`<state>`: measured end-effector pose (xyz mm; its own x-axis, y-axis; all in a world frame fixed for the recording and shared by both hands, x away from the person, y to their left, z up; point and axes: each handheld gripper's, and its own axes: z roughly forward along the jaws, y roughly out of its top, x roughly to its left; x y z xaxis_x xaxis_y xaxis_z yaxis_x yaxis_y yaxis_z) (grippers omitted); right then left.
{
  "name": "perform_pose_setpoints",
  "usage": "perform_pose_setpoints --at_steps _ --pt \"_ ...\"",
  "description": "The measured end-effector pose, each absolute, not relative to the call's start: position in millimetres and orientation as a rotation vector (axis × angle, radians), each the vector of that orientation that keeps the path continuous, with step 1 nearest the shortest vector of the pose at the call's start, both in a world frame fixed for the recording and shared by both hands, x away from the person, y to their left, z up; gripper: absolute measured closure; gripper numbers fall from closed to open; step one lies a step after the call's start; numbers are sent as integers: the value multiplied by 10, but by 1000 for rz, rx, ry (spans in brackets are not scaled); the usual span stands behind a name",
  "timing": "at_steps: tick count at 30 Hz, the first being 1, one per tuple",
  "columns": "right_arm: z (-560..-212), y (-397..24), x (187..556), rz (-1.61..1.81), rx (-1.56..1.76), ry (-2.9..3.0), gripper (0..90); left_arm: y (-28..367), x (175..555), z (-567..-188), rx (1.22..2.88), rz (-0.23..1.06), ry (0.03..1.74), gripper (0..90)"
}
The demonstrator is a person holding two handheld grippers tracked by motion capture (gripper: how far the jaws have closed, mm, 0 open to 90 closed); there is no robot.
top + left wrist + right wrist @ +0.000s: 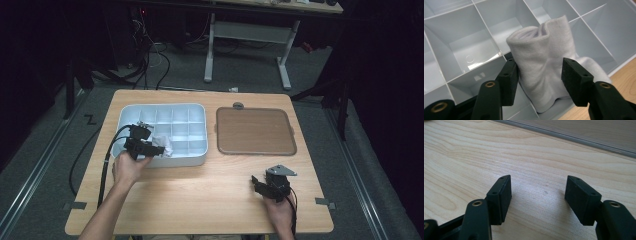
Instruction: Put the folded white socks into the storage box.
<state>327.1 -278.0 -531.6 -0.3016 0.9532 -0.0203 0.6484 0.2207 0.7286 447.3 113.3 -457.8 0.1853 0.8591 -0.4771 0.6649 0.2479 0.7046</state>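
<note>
Right gripper: it is sitting low over the wooden table, near the person's side. Its jaws are standing wide apart and nothing is between them.
Right hand: it is holding the right gripper from below, at the right of the high view.
Left gripper: it is pointing into the white tray. Its jaws are standing open with the white cloth between them. The left pad is just touching the cloth and the right pad is sitting a little apart from it, so the grip is loose.
White cloth: it is standing folded in a box at the near edge of the tray, poking up over the dividers.
White tray: it is lying on the left part of the table, split into many small boxes.
Brown tray: it is lying just beside the white tray, on the right.
</note>
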Motion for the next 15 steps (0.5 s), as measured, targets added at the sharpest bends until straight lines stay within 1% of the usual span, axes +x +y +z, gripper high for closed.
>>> perform_pose_setpoints --at_steps 10,15 --pt "-5316 -2780 3271 861 1473 2031 386 1132 4447 -4311 1367 286 1475 419" --pt "-5316 -2781 3271 861 1473 2031 386 1018 4519 -4284 1389 301 1476 412"
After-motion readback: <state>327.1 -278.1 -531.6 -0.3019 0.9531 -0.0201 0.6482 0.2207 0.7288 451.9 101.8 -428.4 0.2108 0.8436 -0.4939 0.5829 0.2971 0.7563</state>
